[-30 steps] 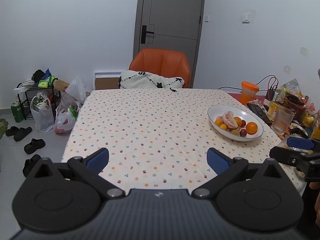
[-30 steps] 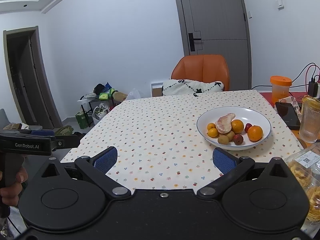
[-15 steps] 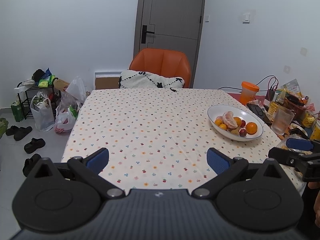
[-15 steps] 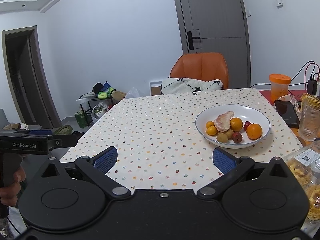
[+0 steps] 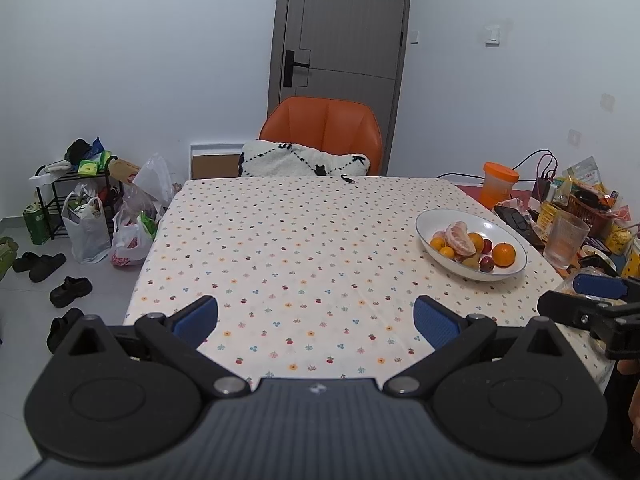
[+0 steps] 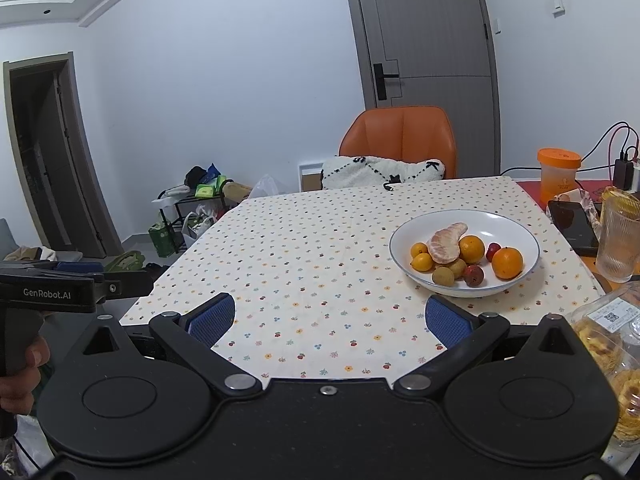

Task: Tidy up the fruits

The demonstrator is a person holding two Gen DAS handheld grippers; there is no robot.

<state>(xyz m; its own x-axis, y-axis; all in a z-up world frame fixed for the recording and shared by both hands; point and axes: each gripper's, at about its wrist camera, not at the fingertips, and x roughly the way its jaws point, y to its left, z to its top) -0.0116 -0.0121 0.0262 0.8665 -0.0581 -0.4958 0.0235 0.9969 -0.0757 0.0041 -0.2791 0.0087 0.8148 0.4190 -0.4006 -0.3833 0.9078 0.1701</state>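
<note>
A white bowl sits at the right of the dotted tablecloth. It holds a peeled citrus piece, oranges, small yellow citrus, brownish-green kiwis and small red fruits. My left gripper hangs open over the table's near edge, far left of the bowl. My right gripper is open too, short of the bowl and slightly left of it. Nothing is between either pair of fingers.
An orange chair with a white cushion stands at the far side. Right of the bowl are a ribbed glass, a phone, an orange-lidded cup, cables and packaged snacks. Bags, shoes and a rack lie on the floor at left.
Both grippers have drifted slightly backward and downward from the table; the bowl sits a little lower in the right wrist view. Jaws stay open.
</note>
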